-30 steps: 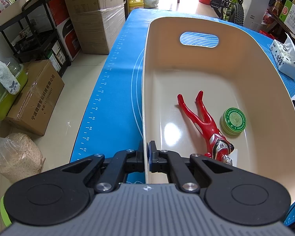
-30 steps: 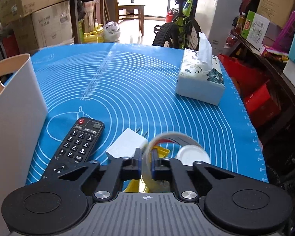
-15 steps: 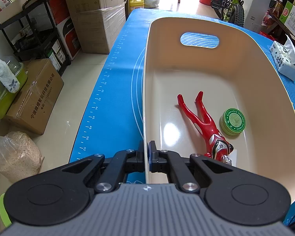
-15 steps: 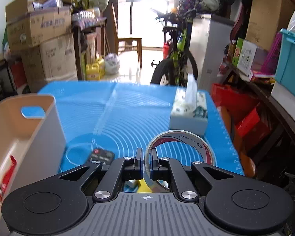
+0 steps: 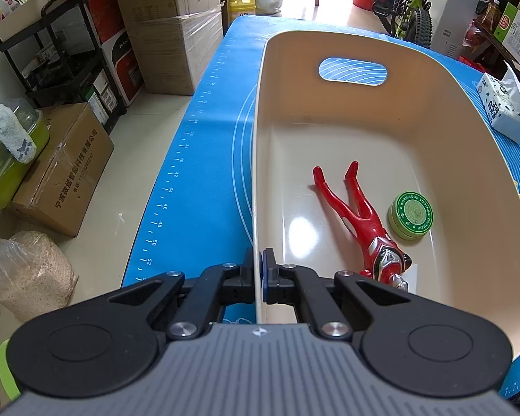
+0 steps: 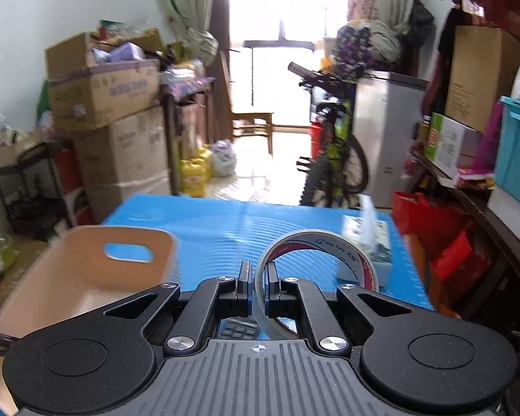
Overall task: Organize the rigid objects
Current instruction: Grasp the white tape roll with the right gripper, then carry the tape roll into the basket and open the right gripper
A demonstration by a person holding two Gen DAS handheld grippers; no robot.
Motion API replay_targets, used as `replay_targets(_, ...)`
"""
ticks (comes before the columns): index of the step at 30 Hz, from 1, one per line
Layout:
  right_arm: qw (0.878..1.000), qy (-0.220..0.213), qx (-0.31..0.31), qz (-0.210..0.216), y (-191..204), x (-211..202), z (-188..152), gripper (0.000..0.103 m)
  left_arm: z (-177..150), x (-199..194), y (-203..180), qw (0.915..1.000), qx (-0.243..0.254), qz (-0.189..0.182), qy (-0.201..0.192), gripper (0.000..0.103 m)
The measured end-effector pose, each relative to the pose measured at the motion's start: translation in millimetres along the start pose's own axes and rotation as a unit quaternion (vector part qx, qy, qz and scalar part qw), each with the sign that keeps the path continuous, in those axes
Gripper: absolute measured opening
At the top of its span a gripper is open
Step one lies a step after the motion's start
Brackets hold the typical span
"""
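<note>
Tape is what we carry in our right tool [image 6: 258,286]: the jaws are pinched on the band of a roll of clear tape [image 6: 320,260], which stands on edge between them, its red-printed core arching up and to the right of the fingertips. That view is blurred, and it looks out over the blue mat [image 6: 225,222] on the tabletop, with a tissue box [image 6: 367,242] partly behind the roll and the beige bin [image 6: 86,270] low at the left, its handle cutout facing us.

Our left tool [image 5: 258,277] is clamped on the bin's near left wall [image 5: 256,173], one finger outside and one inside, the thin rim running straight up from between them. Inside the bin, on its floor, we see a red toy figure [image 5: 358,218] lying flat with its legs toward the far end and its head near our tool, and just beside it to the right a round green tin [image 5: 412,215] of ointment. The two look to be touching or nearly so; we cannot tell which. The bin sits on the blue mat, and the tissue box shows beyond the bin's right wall. Under the right tool a dark keypad [image 6: 239,329] shows through the gap, too blurred for us to name.
</note>
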State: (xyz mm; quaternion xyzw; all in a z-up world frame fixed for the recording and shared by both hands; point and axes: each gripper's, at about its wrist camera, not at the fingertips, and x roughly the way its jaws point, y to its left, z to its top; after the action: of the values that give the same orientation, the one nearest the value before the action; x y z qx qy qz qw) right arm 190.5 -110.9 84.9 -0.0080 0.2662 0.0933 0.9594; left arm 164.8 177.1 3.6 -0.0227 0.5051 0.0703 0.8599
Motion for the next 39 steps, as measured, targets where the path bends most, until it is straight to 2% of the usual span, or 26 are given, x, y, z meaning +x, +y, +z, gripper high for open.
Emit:
replay_targets(9,0.994,0.015,-0.046,0.103,75.0,-6.8,1.5,0.018,0.0,0.0,0.1,1.0,0.0,0.0,0.0,0.005)
replay_targets(17,0.981,0.069,-0.082,0.164,126.3,16.5,-16.6,0.018,0.2,-0.1,0.5,1.0,0.001,0.0,0.0,0.005)
replay_targets(23,0.968,0.124,-0.116,0.183,153.1,32.6,-41.7,0.018,0.2,0.0,0.6,1.0,0.001,0.001,0.0,0.004)
replay_targets(31,0.957,0.174,-0.133,0.191,161.7,42.0,-57.5,0.019,0.1,0.0,0.6,1.0,0.001,0.001,0.0,0.004)
replay_targets(36,0.955,0.183,-0.14,0.188,159.7,42.6,-59.9,0.025,0.1,0.1,0.6,1.0,0.001,0.0,0.0,0.004)
replay_targets(37,0.955,0.182,-0.141,0.185,158.5,41.8,-59.4,0.031,0.2,0.0,0.5,1.0,0.001,0.001,0.0,0.004)
replay_targets(38,0.957,0.178,-0.141,0.18,157.0,40.7,-57.7,0.042,0.1,0.0,0.5,1.0,0.001,0.001,0.0,0.004)
replay_targets(39,0.958,0.174,-0.139,0.182,154.5,40.0,-56.0,0.046,0.0,0.0,0.6,1.0,0.001,0.001,0.0,0.004)
